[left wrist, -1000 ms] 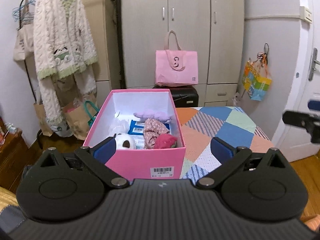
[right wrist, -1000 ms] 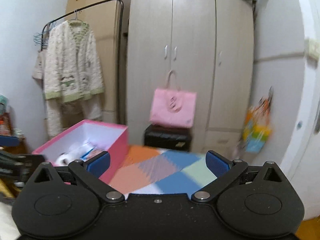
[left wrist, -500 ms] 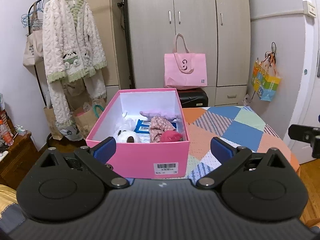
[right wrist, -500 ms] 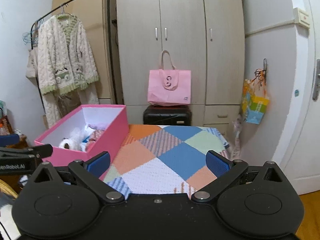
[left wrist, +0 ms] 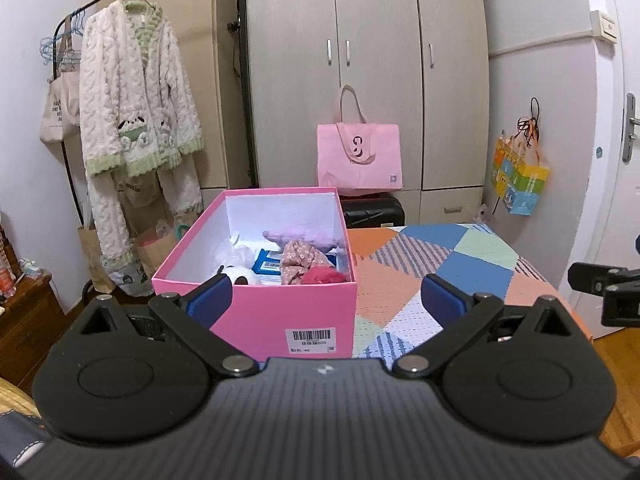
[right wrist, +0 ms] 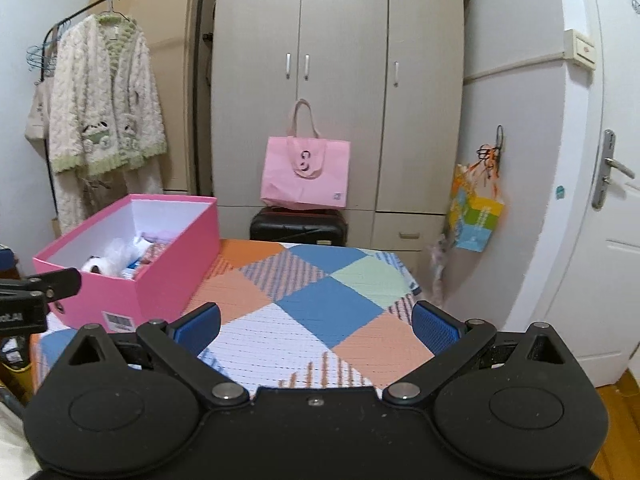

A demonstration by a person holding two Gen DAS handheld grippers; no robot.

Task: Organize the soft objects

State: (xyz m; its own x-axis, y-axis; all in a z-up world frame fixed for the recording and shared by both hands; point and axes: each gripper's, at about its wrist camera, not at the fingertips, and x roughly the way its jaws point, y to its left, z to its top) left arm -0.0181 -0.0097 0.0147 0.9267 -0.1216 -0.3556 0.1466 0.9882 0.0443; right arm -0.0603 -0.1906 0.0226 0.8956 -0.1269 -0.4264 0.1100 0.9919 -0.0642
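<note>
Standing on the patchwork-covered table (right wrist: pixel 320 308), the open pink cardboard box (left wrist: pixel 256 312) holds soft toys; both claws, left gripper (left wrist: pixel 326 298) and right gripper (right wrist: pixel 316 324), gape empty.

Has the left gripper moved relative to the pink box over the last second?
Yes. In the left wrist view the pink box now looks smaller and farther, so the left gripper, jaws open, has drawn back from it.

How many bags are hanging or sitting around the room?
5, maybe more hidden: a pink tote on the black case, a colourful bag hanging on the wall, a beige tote on the rack, two paper bags below the robe.
</note>
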